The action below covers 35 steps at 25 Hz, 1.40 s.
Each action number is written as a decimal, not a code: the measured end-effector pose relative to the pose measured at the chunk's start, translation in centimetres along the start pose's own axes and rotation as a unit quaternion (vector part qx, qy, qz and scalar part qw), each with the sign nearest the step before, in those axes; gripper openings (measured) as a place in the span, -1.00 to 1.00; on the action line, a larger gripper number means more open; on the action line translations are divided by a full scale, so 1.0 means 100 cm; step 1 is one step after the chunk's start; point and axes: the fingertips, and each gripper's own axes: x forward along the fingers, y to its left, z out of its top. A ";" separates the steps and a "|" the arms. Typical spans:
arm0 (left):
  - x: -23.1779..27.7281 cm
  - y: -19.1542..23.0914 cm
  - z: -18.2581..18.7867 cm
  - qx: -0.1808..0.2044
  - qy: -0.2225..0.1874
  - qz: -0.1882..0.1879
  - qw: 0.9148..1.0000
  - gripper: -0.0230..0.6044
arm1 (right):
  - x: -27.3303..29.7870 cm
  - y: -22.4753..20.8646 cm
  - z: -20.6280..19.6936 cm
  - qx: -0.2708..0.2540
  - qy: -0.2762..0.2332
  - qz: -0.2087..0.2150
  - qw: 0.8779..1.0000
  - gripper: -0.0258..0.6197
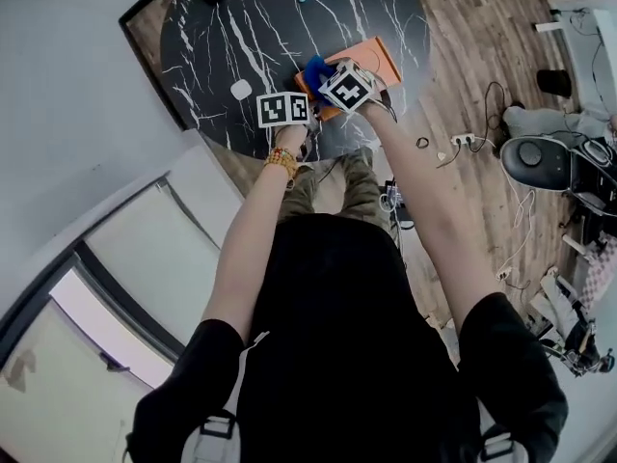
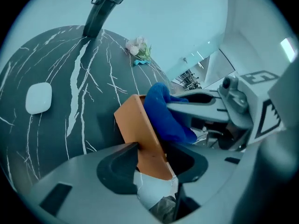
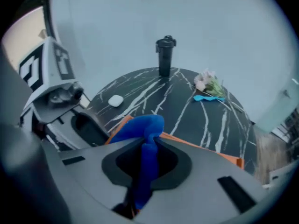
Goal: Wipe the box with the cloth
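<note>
Orange box [image 1: 378, 58] sits upper centre of the head view, on the black worktop [image 1: 241, 27]. Left hand-held gripper [image 2: 154, 160] clamps its near edge, jaws fairly wide. Right hand-held gripper [image 3: 148, 160] is almost closed, pinching the blue cloth [image 3: 140, 127] against the box. Suggest: steady the box, drag the cloth flat, light pressure.

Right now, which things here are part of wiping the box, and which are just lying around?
In use: box, cloth, left tool gripping the box, right tool gripping the cloth.
Lying about on the table: black bottle, flowers, small white object.
</note>
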 end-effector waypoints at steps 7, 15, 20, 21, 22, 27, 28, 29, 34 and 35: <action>0.000 0.000 -0.001 0.012 0.010 -0.004 1.000 -0.31 | -0.047 -0.067 -0.086 0.036 0.012 -0.074 0.997 -0.83; 0.000 0.001 -0.001 -0.007 0.006 -0.011 1.000 -0.31 | -0.037 0.000 -0.072 -0.007 -0.035 -0.160 0.986 -0.84; -0.002 -0.001 -0.002 0.001 0.014 0.001 1.000 -0.32 | -0.034 0.023 -0.076 -0.021 -0.069 -0.134 0.988 -0.84; -0.002 -0.002 -0.002 0.005 0.016 0.004 1.000 -0.32 | -0.040 0.002 -0.086 -0.011 -0.063 -0.133 0.989 -0.84; -0.002 -0.003 -0.002 0.007 0.017 0.005 1.000 -0.32 | -0.047 -0.025 -0.098 0.007 -0.056 -0.142 0.988 -0.84; 0.001 -0.003 -0.001 -0.002 0.005 0.004 1.000 -0.32 | -0.081 -0.107 -0.129 0.069 -0.031 -0.189 0.979 -0.84; 0.001 -0.003 0.000 -0.003 0.003 0.004 1.000 -0.31 | -0.080 -0.100 -0.127 0.050 -0.026 -0.204 0.977 -0.85; 0.001 -0.003 0.000 -0.006 0.001 0.002 1.000 -0.32 | -0.077 -0.087 -0.124 0.035 -0.028 -0.218 0.975 -0.85; 0.001 -0.003 -0.001 -0.010 -0.001 -0.001 1.000 -0.32 | -0.051 0.027 -0.098 0.015 -0.085 -0.195 0.977 -0.85; 0.000 -0.002 -0.001 -0.010 0.000 -0.001 1.000 -0.32 | -0.046 0.050 -0.093 0.023 -0.095 -0.179 0.979 -0.84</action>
